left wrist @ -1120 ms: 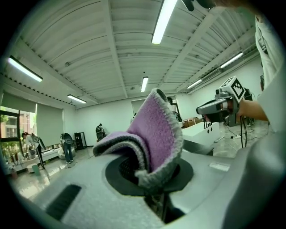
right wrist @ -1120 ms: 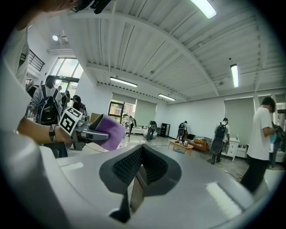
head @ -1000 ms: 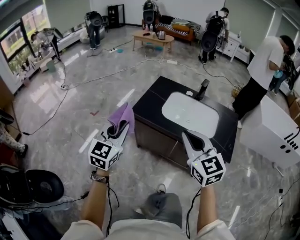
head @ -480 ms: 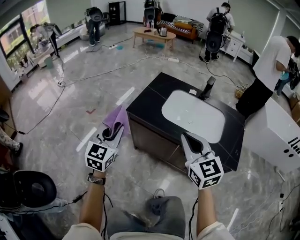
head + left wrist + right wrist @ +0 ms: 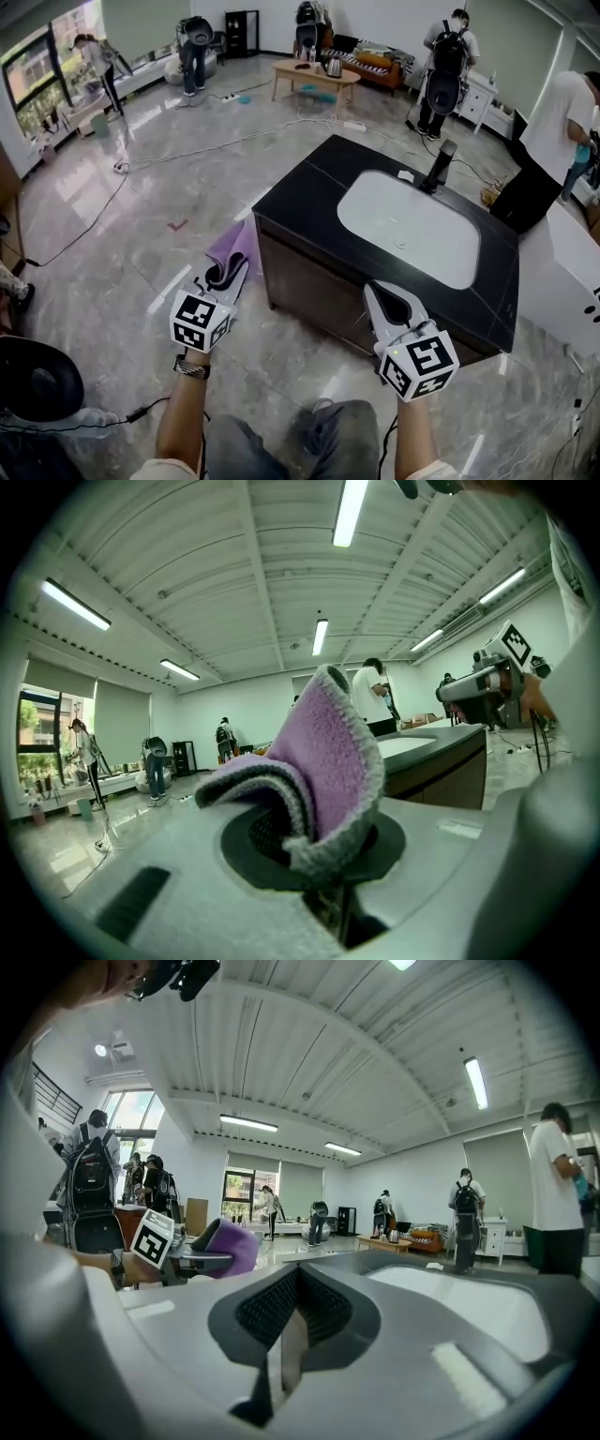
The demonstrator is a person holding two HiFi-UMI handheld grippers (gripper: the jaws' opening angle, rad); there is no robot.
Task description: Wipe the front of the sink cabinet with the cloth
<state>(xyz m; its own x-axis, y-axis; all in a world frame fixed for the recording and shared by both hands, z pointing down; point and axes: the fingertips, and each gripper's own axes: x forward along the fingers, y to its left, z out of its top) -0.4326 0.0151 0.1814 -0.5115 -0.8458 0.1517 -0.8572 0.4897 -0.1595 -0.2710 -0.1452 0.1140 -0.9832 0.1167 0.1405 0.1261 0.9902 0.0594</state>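
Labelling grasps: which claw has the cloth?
The left claw: its jaws pinch the purple cloth. The right claw has nothing between its jaws.

Left tool (image 5: 321,857) clamped on purple cloth (image 5: 328,752) — folded upward, sink cabinet (image 5: 439,778) beyond

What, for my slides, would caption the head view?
Left tongs hold a purple cloth beside the black sink cabinet; right tongs shut and empty.

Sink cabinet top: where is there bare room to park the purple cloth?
Widest bare patch: the black countertop left of the white oval basin. The front strip is narrower and partly hidden by the right gripper. The back edge is crowded by the black faucet and a small white item.
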